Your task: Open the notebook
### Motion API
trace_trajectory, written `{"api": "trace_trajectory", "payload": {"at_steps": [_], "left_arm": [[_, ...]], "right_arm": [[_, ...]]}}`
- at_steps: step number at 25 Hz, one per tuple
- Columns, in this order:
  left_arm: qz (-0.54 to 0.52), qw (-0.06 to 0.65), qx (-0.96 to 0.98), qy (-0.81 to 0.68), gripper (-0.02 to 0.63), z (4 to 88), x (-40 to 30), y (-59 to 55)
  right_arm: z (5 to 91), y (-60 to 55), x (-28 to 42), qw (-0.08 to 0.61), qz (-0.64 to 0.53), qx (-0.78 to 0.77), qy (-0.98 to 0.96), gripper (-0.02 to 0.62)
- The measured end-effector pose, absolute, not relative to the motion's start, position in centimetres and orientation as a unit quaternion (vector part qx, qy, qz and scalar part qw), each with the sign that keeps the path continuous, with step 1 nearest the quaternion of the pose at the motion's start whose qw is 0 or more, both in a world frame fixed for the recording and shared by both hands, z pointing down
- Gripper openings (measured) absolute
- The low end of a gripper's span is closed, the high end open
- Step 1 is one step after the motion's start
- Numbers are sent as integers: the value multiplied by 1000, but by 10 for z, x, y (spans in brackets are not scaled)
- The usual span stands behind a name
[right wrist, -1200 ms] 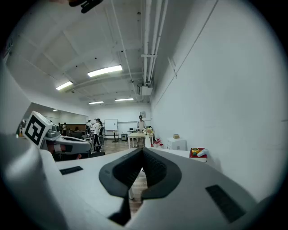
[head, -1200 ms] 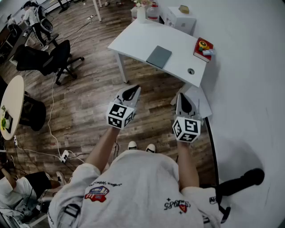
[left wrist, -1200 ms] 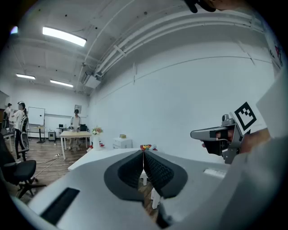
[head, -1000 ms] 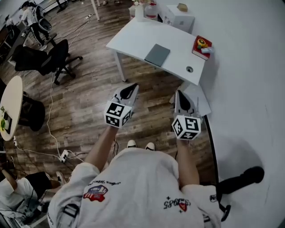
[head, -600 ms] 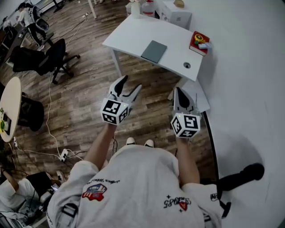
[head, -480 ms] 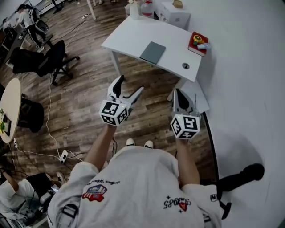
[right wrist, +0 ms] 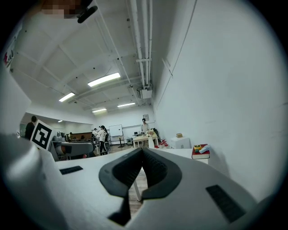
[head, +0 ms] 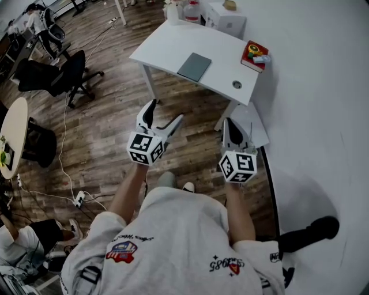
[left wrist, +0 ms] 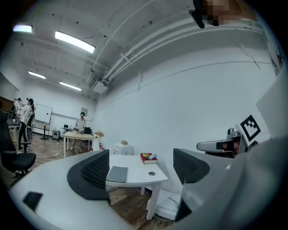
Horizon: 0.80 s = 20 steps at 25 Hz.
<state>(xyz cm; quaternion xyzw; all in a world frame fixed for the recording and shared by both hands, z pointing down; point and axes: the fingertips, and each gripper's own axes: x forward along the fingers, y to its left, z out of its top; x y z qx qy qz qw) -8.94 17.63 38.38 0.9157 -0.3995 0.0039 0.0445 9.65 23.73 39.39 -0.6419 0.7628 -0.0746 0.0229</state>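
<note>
The grey notebook [head: 194, 67] lies closed on a white table [head: 167, 46] at the top of the head view. Both grippers are held over the wooden floor, well short of the table. My left gripper [head: 165, 110] is open; its jaws have just been opening, with nothing between them. In the left gripper view the notebook [left wrist: 118, 174] shows far off between the spread pads [left wrist: 96, 171]. My right gripper [head: 229, 122] is shut and empty; in the right gripper view its pads [right wrist: 142, 152] meet.
A red book [head: 254, 55] with small items on top lies at the table's right corner, near a round hole [head: 237, 84]. A white box [head: 226, 17] and bottles [head: 190, 11] stand behind the table. A black office chair [head: 52, 75] is at left, a white wall at right.
The left gripper's jaws went from shut to wide open. Both grippers shifted a little toward the table. The right gripper stayed shut.
</note>
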Motion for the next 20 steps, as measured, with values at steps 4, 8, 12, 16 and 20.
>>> {"api": "trace_trajectory", "payload": {"at_steps": [4, 8, 12, 16, 20], "left_arm": [[28, 52, 910, -410, 423, 400, -85, 190], [38, 56, 912, -405, 422, 404, -73, 188], [41, 51, 914, -400, 422, 401, -58, 187], [53, 56, 910, -408, 422, 411, -50, 176], [52, 60, 911, -405, 422, 418, -43, 164]], "right_arm": [[409, 248, 103, 23, -95, -631, 769, 3], [405, 243, 111, 31, -91, -627, 773, 3], [400, 239, 123, 35, -91, -625, 774, 3], [405, 234, 134, 39, -93, -626, 773, 3], [411, 229, 144, 42, -97, -633, 767, 2]]}}
